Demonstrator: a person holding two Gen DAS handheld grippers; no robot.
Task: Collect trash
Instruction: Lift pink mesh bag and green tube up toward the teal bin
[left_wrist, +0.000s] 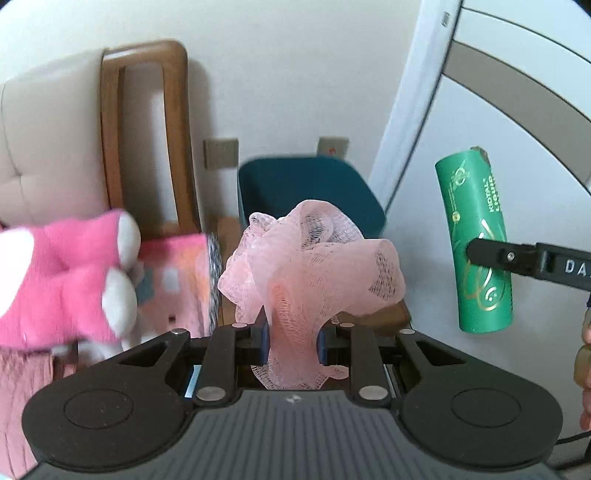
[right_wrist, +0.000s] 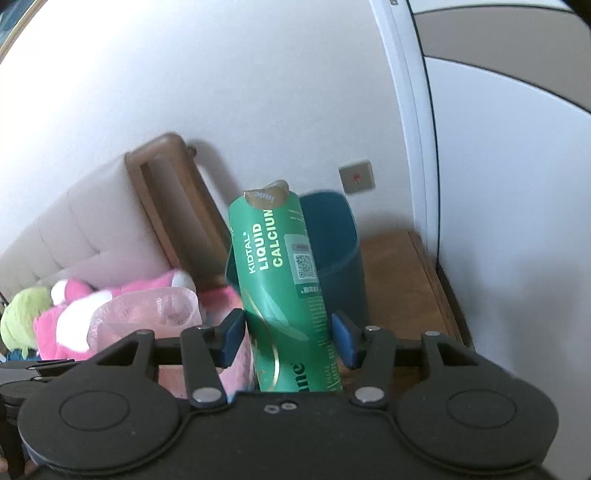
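One white wall (right_wrist: 258, 92) fills the background, one white door (right_wrist: 517, 184) at right. One beige padded headboard (left_wrist: 44, 147) with one brown wood frame (left_wrist: 173, 129) sits at left. One dark teal trash bin (left_wrist: 306, 192) stands on one small wooden stand (right_wrist: 399, 280) in the corner, between the headboard and the door. Two wall plates above it: one plain (left_wrist: 221, 153), one with a red dot (right_wrist: 357, 176).

One pink-and-white plush toy (left_wrist: 74, 280) lies left of the bin, with one yellow-green plush (right_wrist: 22, 314) beside it in the right wrist view. One pink patterned box-like item (left_wrist: 177, 277) sits between the pink plush and the bin; blurred, can't tell what it is.

Trash, two items, both held in the air in front of the bin. My right gripper (right_wrist: 288, 341) is clamped on one green tube carton (right_wrist: 284, 280) marked "KIDTAL LIQUID CALCIUM", upright, its torn top flap sticking up. My left gripper (left_wrist: 291, 345) is clenched on one pink mesh bath sponge (left_wrist: 310, 258), pinching its lower part with the puff bulging above the blue pads (left_wrist: 263, 343).
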